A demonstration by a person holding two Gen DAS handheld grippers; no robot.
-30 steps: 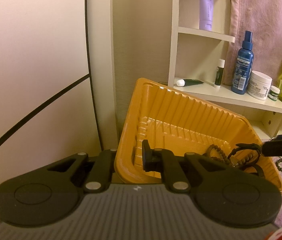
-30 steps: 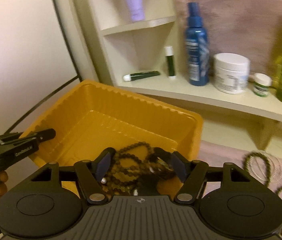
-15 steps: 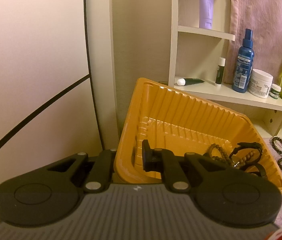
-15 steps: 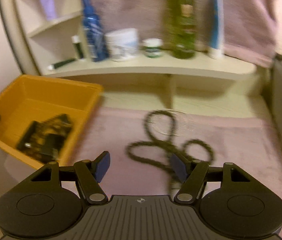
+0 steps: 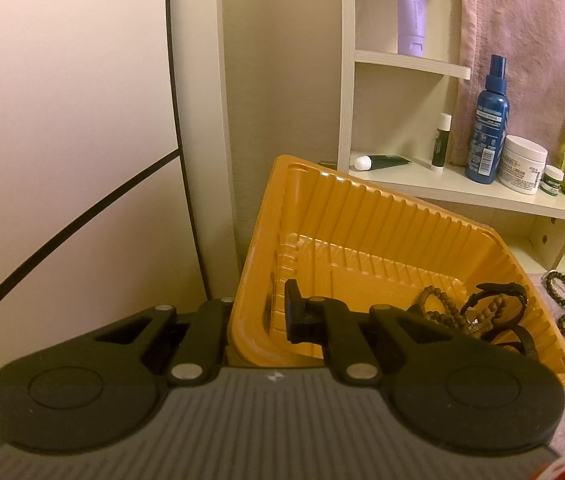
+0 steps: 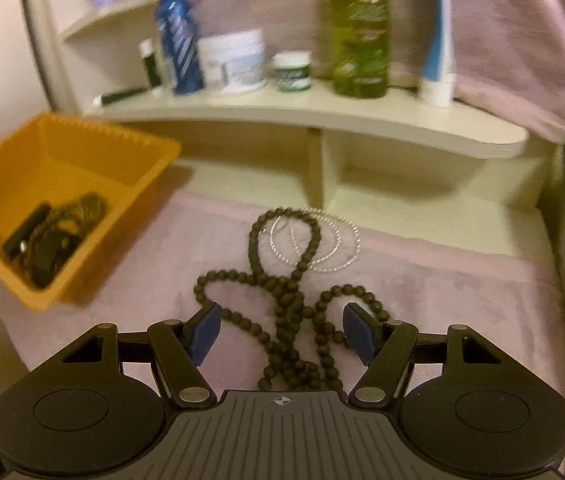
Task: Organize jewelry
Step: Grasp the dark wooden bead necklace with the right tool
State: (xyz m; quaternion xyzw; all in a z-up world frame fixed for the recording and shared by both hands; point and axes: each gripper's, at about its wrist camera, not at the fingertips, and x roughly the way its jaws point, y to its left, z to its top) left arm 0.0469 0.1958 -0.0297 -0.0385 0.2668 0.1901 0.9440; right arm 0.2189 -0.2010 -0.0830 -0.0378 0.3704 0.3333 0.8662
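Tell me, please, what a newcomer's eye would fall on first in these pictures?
Probably the orange tray, tilted up with the left hand-held gripper clamped on its near wall and a dark tangle of jewelry in its low corner. Next comes the long dark bead necklace looped over a thin silver chain on the pink cloth, between the right hand-held gripper's open fingers.

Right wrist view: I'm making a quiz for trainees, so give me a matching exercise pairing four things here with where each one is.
Things:
1. long dark beaded necklace
2. thin silver chain
3. black watch strap and bead bracelets
4. tall green bottle

Places:
A. on the cream shelf
B. inside the orange plastic tray
C. on the pink cloth, between the right gripper's open jaws
D. on the pink cloth, nearer the shelf

Pairs: 1-C, 2-D, 3-B, 4-A
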